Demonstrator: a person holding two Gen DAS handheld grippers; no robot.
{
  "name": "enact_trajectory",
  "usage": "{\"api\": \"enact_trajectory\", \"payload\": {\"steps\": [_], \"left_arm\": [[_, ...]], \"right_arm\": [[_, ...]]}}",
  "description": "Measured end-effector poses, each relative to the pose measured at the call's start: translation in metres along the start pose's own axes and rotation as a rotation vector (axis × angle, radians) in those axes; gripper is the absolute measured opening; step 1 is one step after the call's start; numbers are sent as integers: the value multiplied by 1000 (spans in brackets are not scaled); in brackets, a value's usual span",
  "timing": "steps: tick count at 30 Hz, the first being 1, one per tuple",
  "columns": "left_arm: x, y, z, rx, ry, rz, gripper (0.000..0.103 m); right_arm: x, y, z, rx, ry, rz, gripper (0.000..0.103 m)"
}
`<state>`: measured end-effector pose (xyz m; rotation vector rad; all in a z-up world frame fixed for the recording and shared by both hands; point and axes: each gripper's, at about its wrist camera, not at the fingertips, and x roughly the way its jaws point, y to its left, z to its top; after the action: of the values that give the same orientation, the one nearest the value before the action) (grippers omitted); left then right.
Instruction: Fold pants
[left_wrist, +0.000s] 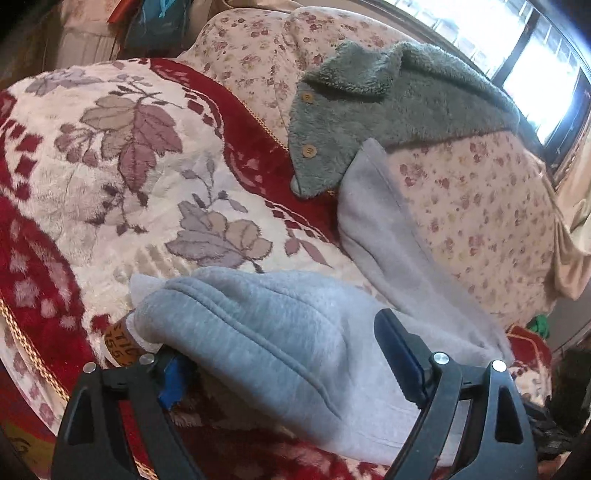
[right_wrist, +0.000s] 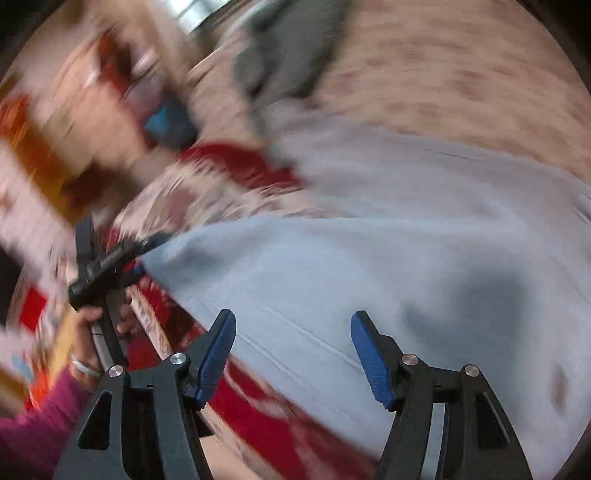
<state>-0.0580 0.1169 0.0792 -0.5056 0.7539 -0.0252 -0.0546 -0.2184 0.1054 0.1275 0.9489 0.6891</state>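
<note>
Light grey sweatpants (left_wrist: 280, 332) lie folded over on a red and cream floral blanket (left_wrist: 110, 166). My left gripper (left_wrist: 284, 369) is open, and a thick fold of the pants sits loosely between its jaws. One blue pad (left_wrist: 171, 384) is half hidden under the cloth. The right wrist view is blurred. In it my right gripper (right_wrist: 295, 354) hangs open just above the pants (right_wrist: 369, 258) with nothing between its blue pads. At the pants' left edge the left gripper (right_wrist: 147, 251) shows, held by a hand (right_wrist: 88, 317) in a magenta sleeve.
A green fleece jacket (left_wrist: 369, 110) with wooden buttons lies on a floral quilt (left_wrist: 480, 221) behind the pants. A bright window (left_wrist: 535, 55) is at the upper right. An orange printed object (left_wrist: 118, 343) peeks out beside the pants' edge.
</note>
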Motion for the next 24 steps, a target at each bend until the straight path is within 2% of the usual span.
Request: {"api": "enact_trajectory", "payload": {"steps": [4,8,10,11,12,14,16,18,19,20,22,23,24], "left_arm": [[7,4,4,5,6,12,88],[19,10,12,5,11,-1,87],[25,3,22,66,2,-12,58],[25,-3,29,115,-14,-8,20],[22,-10,37,165,-40,-20,12],[10,-19,48,213,-80,-138,12],[-1,-22,47,267,-108,-158,12],[3,-11,37,288,-72,-102,12],[8,2,29,273,-39,-41,12],[12,15,24,246,-5,8,12],[16,43,14,172,58,54,16],[17,60,8,126,91,49,21],[17,68,4,107,100,59,36]], "right_arm": [[79,36,25,-89,51,0,70],[141,46,31,-137,126,-60,69],[151,45,25,-121,152,-71,61],[151,45,22,-122,130,-79,61],[150,46,22,-122,120,-82,61],[147,44,24,-88,106,-74,61],[146,42,27,-40,100,-53,61],[149,41,28,-22,112,-49,62],[152,43,27,-33,118,-50,63],[153,47,26,-57,119,-59,64],[154,60,24,-112,121,-72,65],[156,66,23,-131,126,-65,66],[157,70,22,-143,128,-60,70]]}}
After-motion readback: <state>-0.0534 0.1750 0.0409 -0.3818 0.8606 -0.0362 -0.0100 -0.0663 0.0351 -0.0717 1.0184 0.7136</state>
